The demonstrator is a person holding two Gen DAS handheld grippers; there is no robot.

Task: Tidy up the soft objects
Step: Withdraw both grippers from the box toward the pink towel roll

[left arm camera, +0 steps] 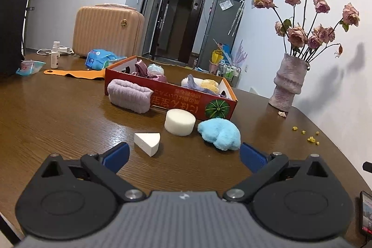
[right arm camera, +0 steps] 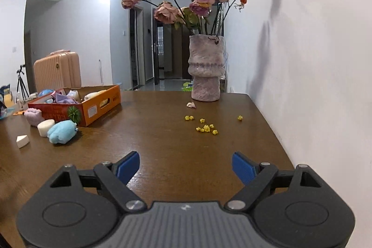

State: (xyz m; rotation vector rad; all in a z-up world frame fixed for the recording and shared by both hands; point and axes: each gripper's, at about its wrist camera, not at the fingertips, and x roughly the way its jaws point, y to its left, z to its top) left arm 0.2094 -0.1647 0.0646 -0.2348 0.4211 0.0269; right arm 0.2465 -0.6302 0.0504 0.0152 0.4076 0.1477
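Both claws gape wide, holding nothing: left claw (left arm camera: 183, 155), right claw (right arm camera: 186, 166). A white sponge wedge (left arm camera: 147, 143), round sponge (left arm camera: 179, 122) and blue plush (left arm camera: 219, 134) lie mid-table (left arm camera: 58, 113) beside a red cardboard box (left arm camera: 186, 101).

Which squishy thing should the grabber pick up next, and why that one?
Probably the white wedge-shaped sponge. It lies on the brown wooden table, outside the red cardboard box, just ahead of the open, empty left gripper. So ease that gripper forward until its fingers straddle the wedge.
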